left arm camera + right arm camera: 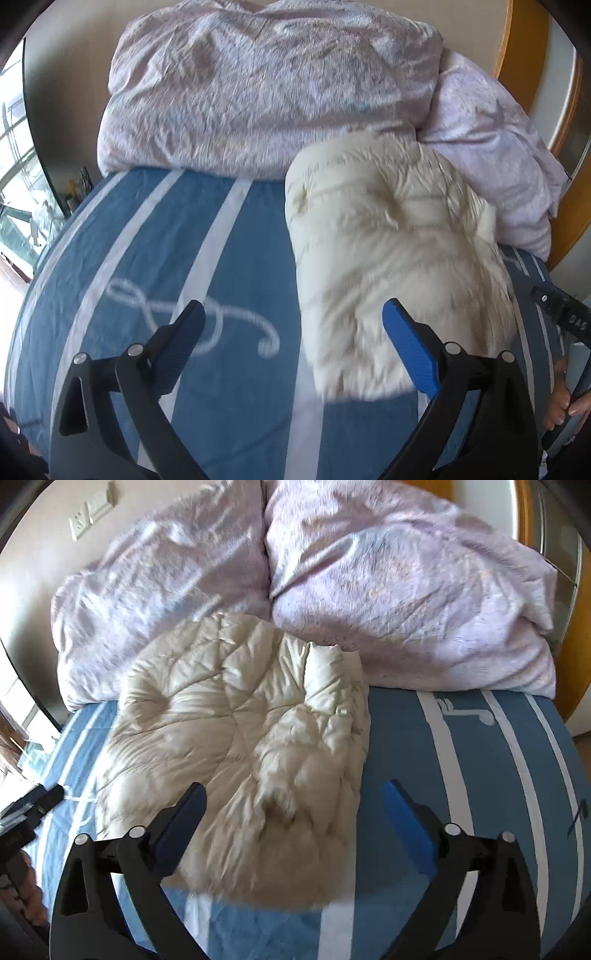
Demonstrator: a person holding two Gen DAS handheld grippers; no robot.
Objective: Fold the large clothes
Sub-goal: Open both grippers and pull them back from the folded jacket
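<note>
My left gripper point(293, 341) spread wide, empty; right gripper point(294, 819) same. Jacket point(236, 723) folded on bed point(424, 746), 12 o'clock of right jaws. Puffy, light, slippery I'd guess; pinch hem edge. Duvet point(388, 590) beyond.

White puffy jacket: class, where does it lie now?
The jacket lies folded on the blue striped sheet, its far edge against the lilac duvet.
</note>
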